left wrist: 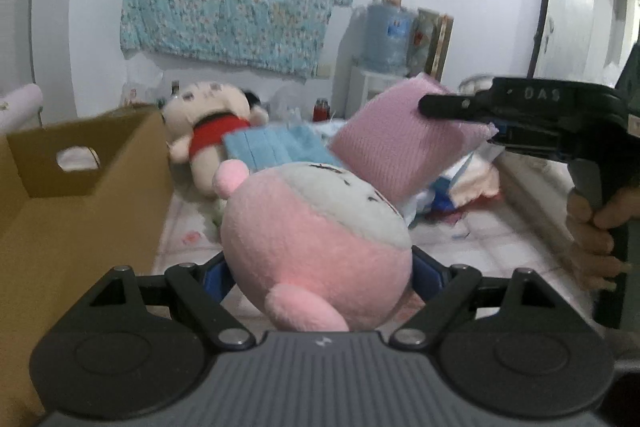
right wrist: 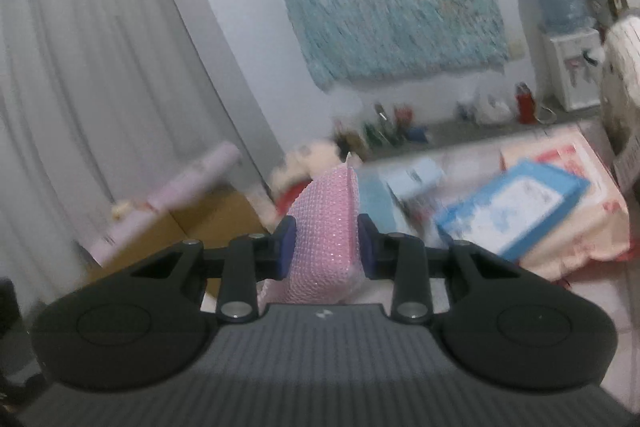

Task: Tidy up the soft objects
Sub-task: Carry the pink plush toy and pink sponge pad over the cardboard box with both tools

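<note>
Two loads carried at once. Left gripper [left wrist: 318, 267] spread wide around the pink round plush [left wrist: 316, 243], blue pads pressed into its flanks at 9 and 3 o'clock; plush lifted clear of the tiled tabletop [left wrist: 460, 239], face upward, small ear toward 10 o'clock. Right gripper [right wrist: 326, 251] clamped narrow on the pink pillow [right wrist: 328, 227], pads squeezing its thin edge, cushion compressed between them. Seen from the left wrist view, same pillow [left wrist: 396, 143] tilted, hanging from the right gripper [left wrist: 448, 111] by its upper corner at 2 o'clock, long axis sloping from 2 down toward 7 o'clock, lower corner just beside the plush's head.

Cardboard box [left wrist: 80, 187] open-topped at 9 to 10 o'clock of the left gripper, very near, hand-hole wall facing the camera. In the right wrist view, box [right wrist: 188, 227] at 10 o'clock, farther off, partly hidden behind the left finger, with a pale roll [right wrist: 192, 179] above it. Judged the likely bin for both soft things: left hand plainly nearer, needing only a short swing toward 9 o'clock; right hand obliged to cross over toward 10 o'clock, and to wait or pass above to avoid bumping plush against pillow.

Doll in red shirt [left wrist: 204, 131] lying beyond the box at 11 o'clock, beside a blue folded cloth [left wrist: 272, 147], not yet gathered. Much blur in the right view; finer detail there impossible to tell.
</note>
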`<state>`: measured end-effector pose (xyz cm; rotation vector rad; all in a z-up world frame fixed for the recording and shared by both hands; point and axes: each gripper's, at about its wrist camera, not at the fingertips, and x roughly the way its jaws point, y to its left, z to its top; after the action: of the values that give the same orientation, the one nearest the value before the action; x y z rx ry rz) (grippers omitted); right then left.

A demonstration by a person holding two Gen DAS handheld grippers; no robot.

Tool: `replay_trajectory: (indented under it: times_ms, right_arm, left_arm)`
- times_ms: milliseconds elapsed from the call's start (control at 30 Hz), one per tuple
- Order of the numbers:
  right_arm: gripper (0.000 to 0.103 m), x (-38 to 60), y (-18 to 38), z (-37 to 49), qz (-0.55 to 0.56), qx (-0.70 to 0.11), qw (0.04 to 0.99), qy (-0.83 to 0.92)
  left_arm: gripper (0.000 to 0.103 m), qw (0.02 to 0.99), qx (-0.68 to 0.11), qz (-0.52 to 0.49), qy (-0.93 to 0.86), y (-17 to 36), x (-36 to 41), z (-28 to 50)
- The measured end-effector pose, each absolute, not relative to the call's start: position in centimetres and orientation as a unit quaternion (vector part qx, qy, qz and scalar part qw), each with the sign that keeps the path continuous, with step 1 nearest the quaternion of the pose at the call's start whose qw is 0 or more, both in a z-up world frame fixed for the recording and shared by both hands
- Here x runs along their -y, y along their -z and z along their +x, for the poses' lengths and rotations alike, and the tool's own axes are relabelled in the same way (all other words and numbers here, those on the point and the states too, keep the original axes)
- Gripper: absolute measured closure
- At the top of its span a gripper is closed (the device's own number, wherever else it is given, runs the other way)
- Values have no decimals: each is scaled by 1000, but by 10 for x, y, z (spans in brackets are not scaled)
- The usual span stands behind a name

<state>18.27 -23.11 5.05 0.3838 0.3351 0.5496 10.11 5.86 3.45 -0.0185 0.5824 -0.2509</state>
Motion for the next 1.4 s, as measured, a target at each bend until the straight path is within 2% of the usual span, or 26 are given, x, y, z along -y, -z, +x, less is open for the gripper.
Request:
replay_trajectory:
  times_ms: [233, 433, 567, 767, 900, 1233, 1400]
  right_arm:
    - [72, 220, -88, 154, 292, -106, 895, -321]
    - [71, 154, -116, 167, 305, -115, 872, -365]
    - [71, 92, -132, 183, 291, -133, 869, -378]
    - [71, -12, -143, 220, 275, -182, 870, -368]
    - [71, -68, -135, 254, 269, -214, 874, -344]
    - [71, -159, -91, 325, 248, -261, 890, -280]
    - [71, -170, -71, 338, 237, -277, 891, -269]
  left_arm:
    - [15, 954, -264, -19, 137, -93, -105, 73]
    - [15, 958, -264, 3, 110, -142, -170, 61]
    - [15, 954, -288, 46, 74, -152, -214, 79]
    - [15, 927, -341, 153, 26, -126, -269, 160]
    - [15, 915, -362, 177, 21, -103, -301, 217]
    - [15, 911, -400, 95, 39, -58, -339, 284]
    - [12, 911, -400, 99, -3, -28, -335, 295]
